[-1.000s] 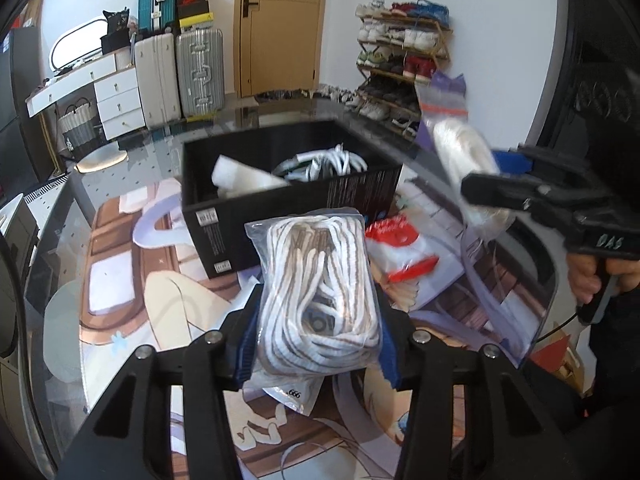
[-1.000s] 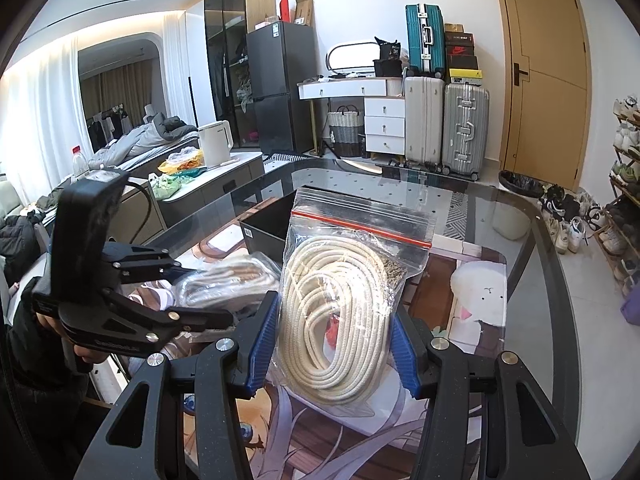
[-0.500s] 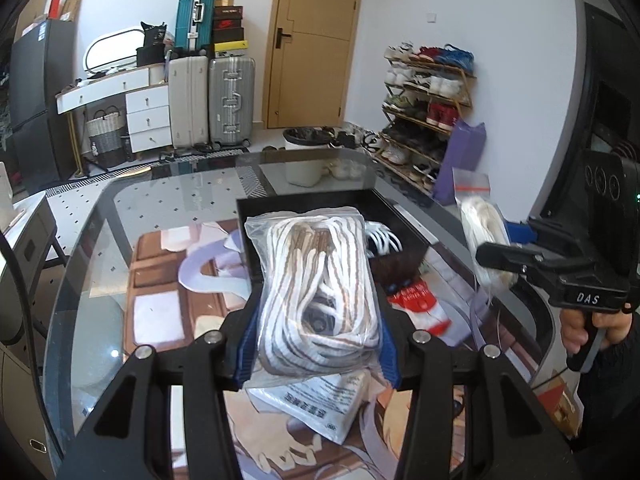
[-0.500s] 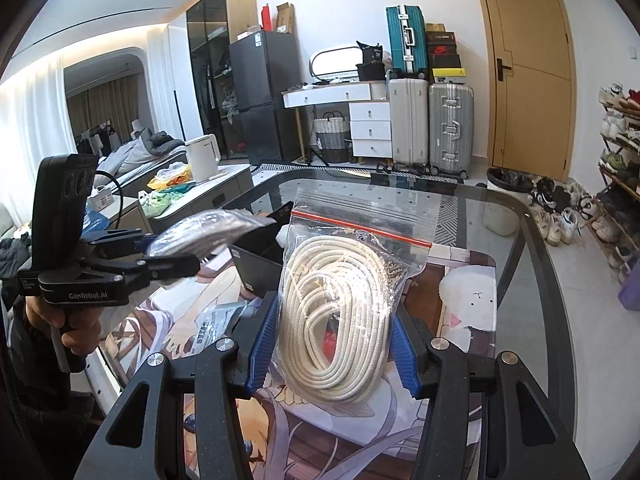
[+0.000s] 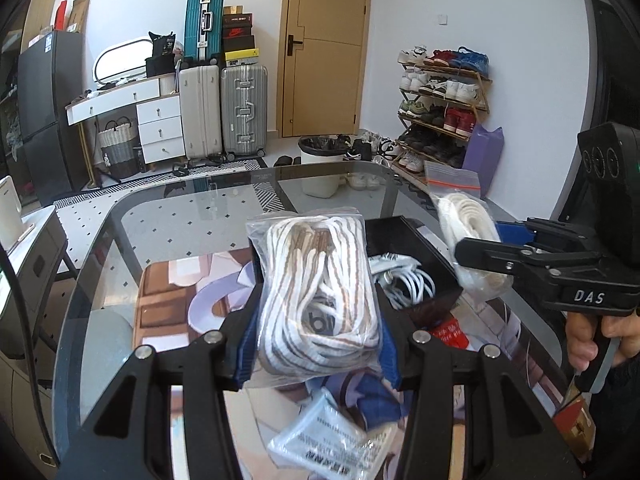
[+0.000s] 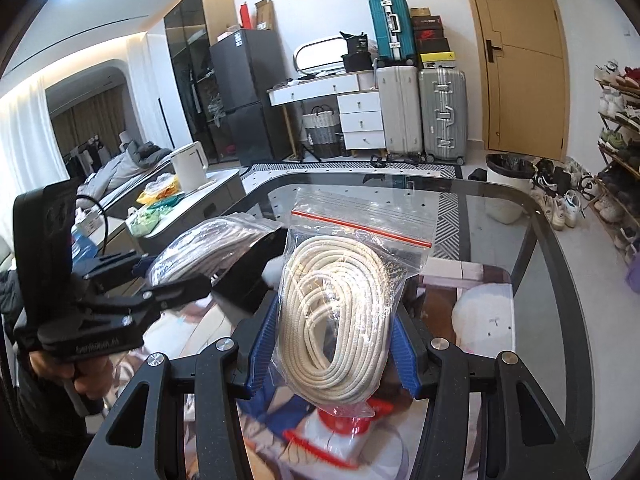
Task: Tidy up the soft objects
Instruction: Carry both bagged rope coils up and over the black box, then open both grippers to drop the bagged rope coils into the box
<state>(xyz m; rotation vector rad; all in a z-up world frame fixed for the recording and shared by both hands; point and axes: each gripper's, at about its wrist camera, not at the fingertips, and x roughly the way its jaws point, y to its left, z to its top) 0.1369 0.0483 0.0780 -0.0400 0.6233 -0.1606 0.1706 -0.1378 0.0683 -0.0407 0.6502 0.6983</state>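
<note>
Left gripper [image 5: 316, 360] clamped on a clear bag of striped rope [image 5: 318, 292], blue pads pressing both sides; bag held in the air above the table. Right gripper [image 6: 332, 354] likewise closed on a zip bag of cream rope [image 6: 340, 312], held upright, red seal at top, also clear of the surface. Step in hand, as I read it: carry both bags to the black box [image 5: 404, 236], which lies just beyond the striped bag and already holds white cord [image 5: 404, 280]. To do it well: bring one bag over the opening at a time so the grippers do not meet, lower before letting go, keep the slack plastic off the box wall. A packet [image 5: 332, 444] and a red-and-white pack [image 6: 340, 432] lie on the table below; contents unclear, probably more to sort. Surface: glass table [image 6: 500, 200] over a printed mat [image 5: 168, 304]. Beyond: suitcases [image 5: 224, 108], door [image 5: 324, 44], shoe rack [image 5: 440, 100].
</note>
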